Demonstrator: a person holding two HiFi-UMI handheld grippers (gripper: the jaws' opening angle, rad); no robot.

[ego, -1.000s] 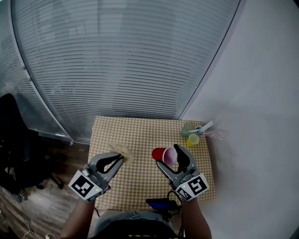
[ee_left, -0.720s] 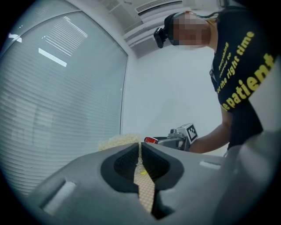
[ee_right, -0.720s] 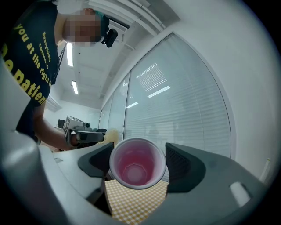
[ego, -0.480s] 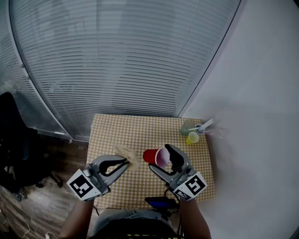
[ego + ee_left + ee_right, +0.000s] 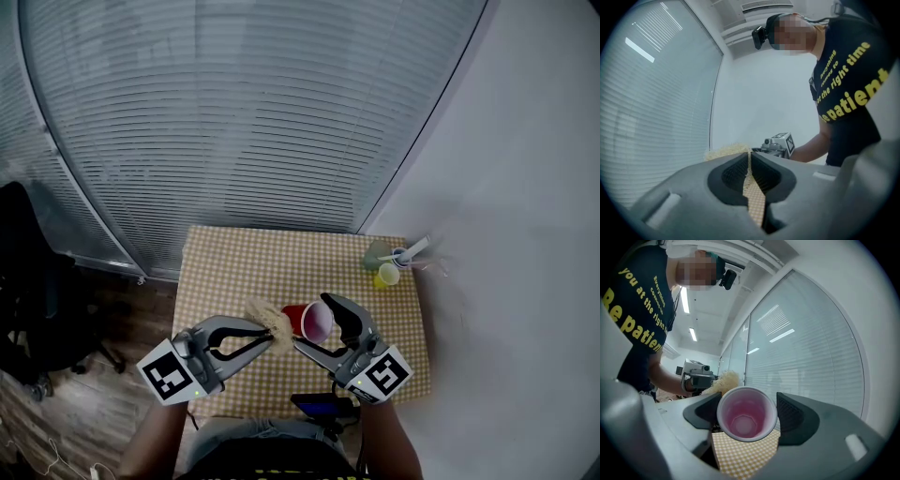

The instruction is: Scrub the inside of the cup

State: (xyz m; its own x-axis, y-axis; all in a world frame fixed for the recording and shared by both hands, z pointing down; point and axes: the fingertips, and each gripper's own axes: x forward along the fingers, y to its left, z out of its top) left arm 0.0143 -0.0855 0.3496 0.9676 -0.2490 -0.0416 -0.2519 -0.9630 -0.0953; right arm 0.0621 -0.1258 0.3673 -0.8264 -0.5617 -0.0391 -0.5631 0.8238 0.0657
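In the head view my right gripper (image 5: 317,325) is shut on a red cup (image 5: 296,319), held on its side above the checkered table (image 5: 281,258). The right gripper view looks straight into the cup's pink inside (image 5: 746,414), with a dark pad on each side of it. My left gripper (image 5: 272,332) is shut on a pale fibrous scrubber (image 5: 264,313), which sits against the cup's red outer wall, on the side away from its mouth. In the left gripper view the scrubber (image 5: 725,151) sticks out past the nearly closed tips. In the right gripper view it (image 5: 724,379) shows behind the cup's rim.
A green cup (image 5: 377,254) and a yellow cup (image 5: 387,275) with a white stick in them stand at the table's far right corner. A dark device (image 5: 319,408) lies at the near edge. A black chair (image 5: 28,281) stands at the left; blinds behind, a white wall on the right.
The two grippers have come together: the cup moved left and a little nearer, the scrubber moved right. The scrubber now meets the cup's side.
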